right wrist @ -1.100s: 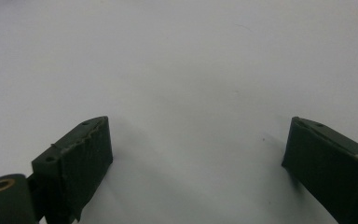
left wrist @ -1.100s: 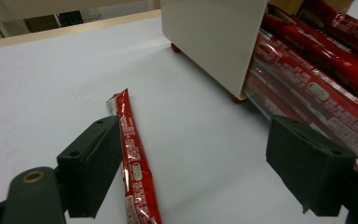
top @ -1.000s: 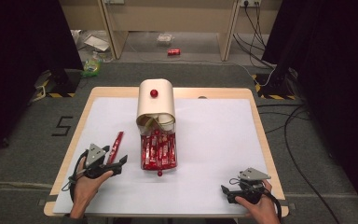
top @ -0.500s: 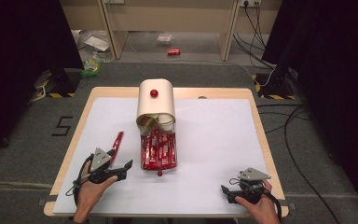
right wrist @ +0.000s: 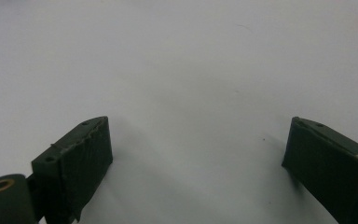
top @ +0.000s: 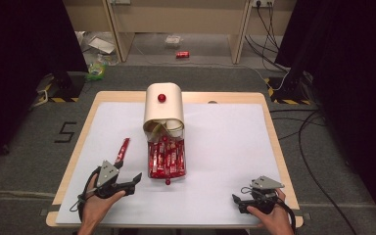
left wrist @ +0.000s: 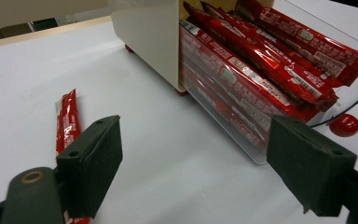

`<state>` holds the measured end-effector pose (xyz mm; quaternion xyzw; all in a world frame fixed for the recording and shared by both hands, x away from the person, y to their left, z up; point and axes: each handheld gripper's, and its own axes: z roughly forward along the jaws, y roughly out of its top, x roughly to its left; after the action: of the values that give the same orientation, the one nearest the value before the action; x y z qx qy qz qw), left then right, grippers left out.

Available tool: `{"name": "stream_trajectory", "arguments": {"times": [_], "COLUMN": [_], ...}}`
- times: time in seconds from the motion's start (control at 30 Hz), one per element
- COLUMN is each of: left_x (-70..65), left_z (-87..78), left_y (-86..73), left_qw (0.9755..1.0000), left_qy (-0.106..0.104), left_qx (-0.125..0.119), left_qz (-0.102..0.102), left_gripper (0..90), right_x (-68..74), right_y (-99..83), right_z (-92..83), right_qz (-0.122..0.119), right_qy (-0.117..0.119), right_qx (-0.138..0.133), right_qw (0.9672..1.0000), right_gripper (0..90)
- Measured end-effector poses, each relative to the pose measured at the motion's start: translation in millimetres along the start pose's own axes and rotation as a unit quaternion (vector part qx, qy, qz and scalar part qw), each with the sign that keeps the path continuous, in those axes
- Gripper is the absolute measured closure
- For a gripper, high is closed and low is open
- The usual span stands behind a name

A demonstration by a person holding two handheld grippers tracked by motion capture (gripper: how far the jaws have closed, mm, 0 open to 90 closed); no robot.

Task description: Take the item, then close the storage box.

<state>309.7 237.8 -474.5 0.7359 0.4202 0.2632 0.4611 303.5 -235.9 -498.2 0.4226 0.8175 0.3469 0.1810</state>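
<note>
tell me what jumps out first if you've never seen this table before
The cream rounded dispenser box with a red knob stands at the middle of the white table, its clear pulled-out drawer packed with shiny red snack packets. One single red packet lies flat by itself to the left of the drawer. The left gripper, jaws open and empty, sits just in front of that lone packet.

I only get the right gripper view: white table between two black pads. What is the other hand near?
Observer: The left tool, open, points at a clear tray packed with red snack sticks.
Operator: Anything loose?
Observer: One red stick lies alone on the table, left of that tray.
Operator: Where's the tray from?
Observer: It juts from a cream round-topped box with a red knob.
</note>
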Motion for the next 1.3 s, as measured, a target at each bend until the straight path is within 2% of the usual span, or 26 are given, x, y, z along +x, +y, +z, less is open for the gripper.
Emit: {"name": "stream_trajectory", "arguments": {"times": [0.5, 1.3], "left_x": [-22.8, -28.4], "left_z": [4.5, 15.9], "left_y": [-5.6, -6.8], "left_qw": [0.9993, 0.999], "left_qy": [-0.028, -0.028], "left_qx": [0.005, 0.013], "left_qz": [0.025, 0.032], "left_gripper": [17.8, 17.8], "right_x": [-0.1, 0.1], "right_y": [-0.1, 0.2], "right_z": [0.1, 0.1], "right_qz": [-0.001, 0.0], "right_qy": [0.0, 0.0], "right_qx": [-0.001, 0.0], "right_qw": [1.0, 1.0], "right_gripper": [8.0, 7.8]}}
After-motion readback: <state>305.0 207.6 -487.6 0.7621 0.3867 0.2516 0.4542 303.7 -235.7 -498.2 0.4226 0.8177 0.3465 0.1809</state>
